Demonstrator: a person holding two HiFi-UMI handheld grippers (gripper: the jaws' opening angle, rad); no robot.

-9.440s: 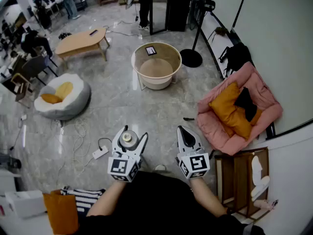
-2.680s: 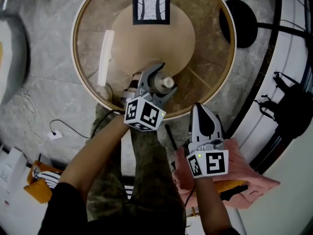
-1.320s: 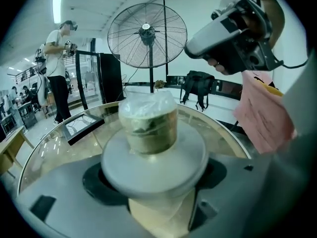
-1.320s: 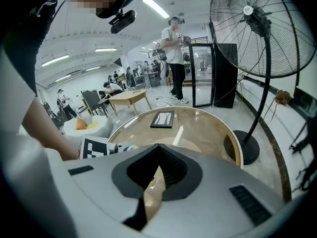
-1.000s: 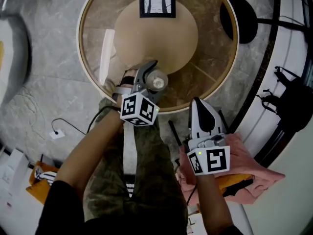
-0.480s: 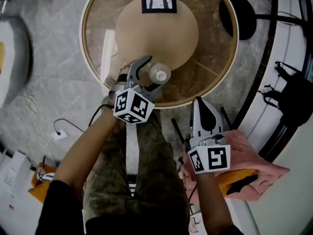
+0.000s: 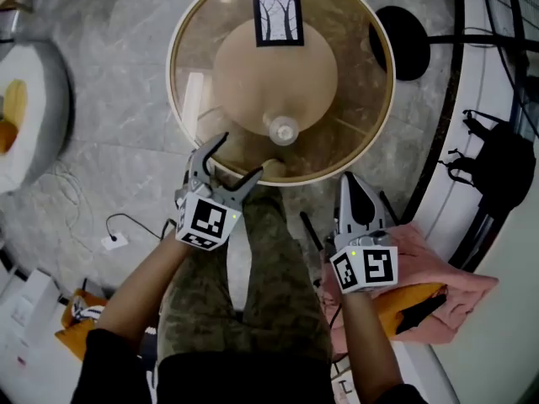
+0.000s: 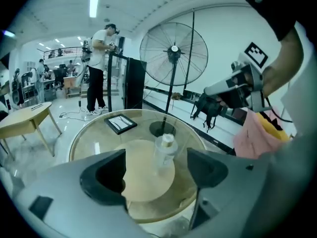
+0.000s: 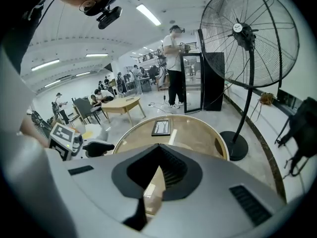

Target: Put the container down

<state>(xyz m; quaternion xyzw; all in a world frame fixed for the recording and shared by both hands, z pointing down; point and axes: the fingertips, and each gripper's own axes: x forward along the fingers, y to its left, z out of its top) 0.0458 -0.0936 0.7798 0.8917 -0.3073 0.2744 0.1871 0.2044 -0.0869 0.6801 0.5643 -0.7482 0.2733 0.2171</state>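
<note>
Hovering tilted, left gripper (image 7: 238, 156) — jaws just opened, empty.

Bench (image 7: 172, 87), round, glass: one. It carried one container (image 7: 284, 130) near its front edge and one framed picture (image 7: 278, 17) at its far edge. Grippers numbered two: left gripper (image 7: 237, 159), right gripper (image 7: 350, 183).

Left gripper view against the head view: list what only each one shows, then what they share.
Only the left gripper view: the fan's round cage, a person standing by a dark cabinet, and a wooden table. Only the head view: the marker cube on the left gripper, the wearer's trousers and a white power strip on the floor. Both: the container upright on the round glass table, clear of the left gripper's open jaws, the framed picture and the right gripper.
</note>
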